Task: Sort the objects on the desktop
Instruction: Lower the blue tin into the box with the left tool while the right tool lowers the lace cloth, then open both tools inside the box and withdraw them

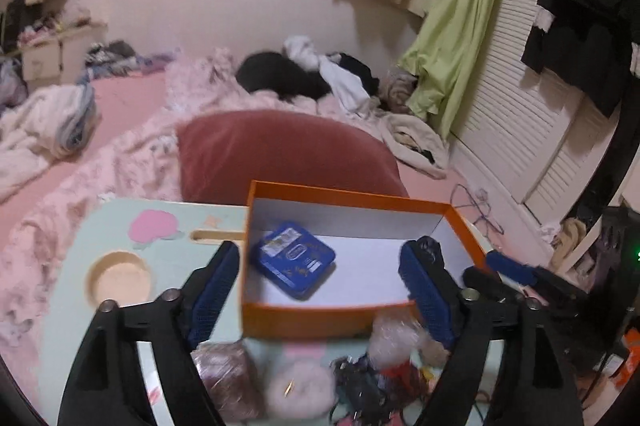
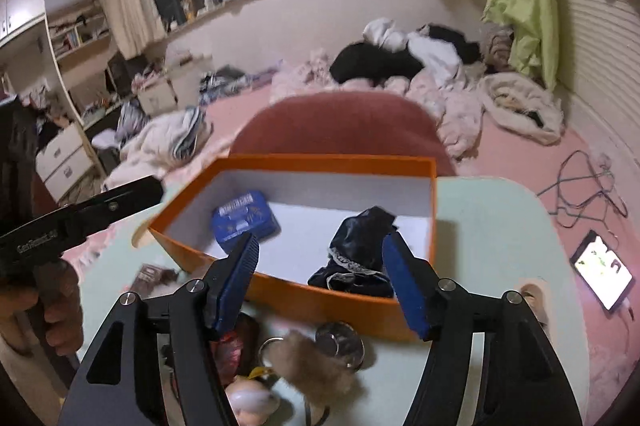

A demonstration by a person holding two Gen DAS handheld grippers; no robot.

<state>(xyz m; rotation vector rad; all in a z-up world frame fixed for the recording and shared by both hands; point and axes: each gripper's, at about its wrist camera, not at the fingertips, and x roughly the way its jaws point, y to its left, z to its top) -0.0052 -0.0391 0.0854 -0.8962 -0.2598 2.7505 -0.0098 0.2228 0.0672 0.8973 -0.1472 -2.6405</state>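
Note:
An orange box [image 1: 312, 318] with a white inside stands on a pale green lap table [image 1: 168, 258]. A blue tin [image 1: 294, 260] lies in it, also in the right wrist view [image 2: 244, 220]. A dark satin pouch with lace trim [image 2: 358, 250] lies in the box's right part [image 2: 328, 300]. My left gripper [image 1: 320, 282] is open and empty, its fingers straddling the box's near wall. My right gripper [image 2: 320, 262] is open and empty above the box's near edge, by the pouch. Small loose items lie in front of the box: a brown bundle [image 1: 228, 378], a pink puff [image 1: 298, 386], a fur pompom [image 2: 308, 358], a round metal tin [image 2: 340, 344].
The table [image 2: 492, 226] stands on a pink bed with a red cushion [image 1: 280, 150] behind the box. Clothes lie heaped on the bed. A lit phone [image 2: 604, 274] and cables [image 2: 580, 190] lie right of the table. A round cup hole [image 1: 120, 278] is in the table's left part.

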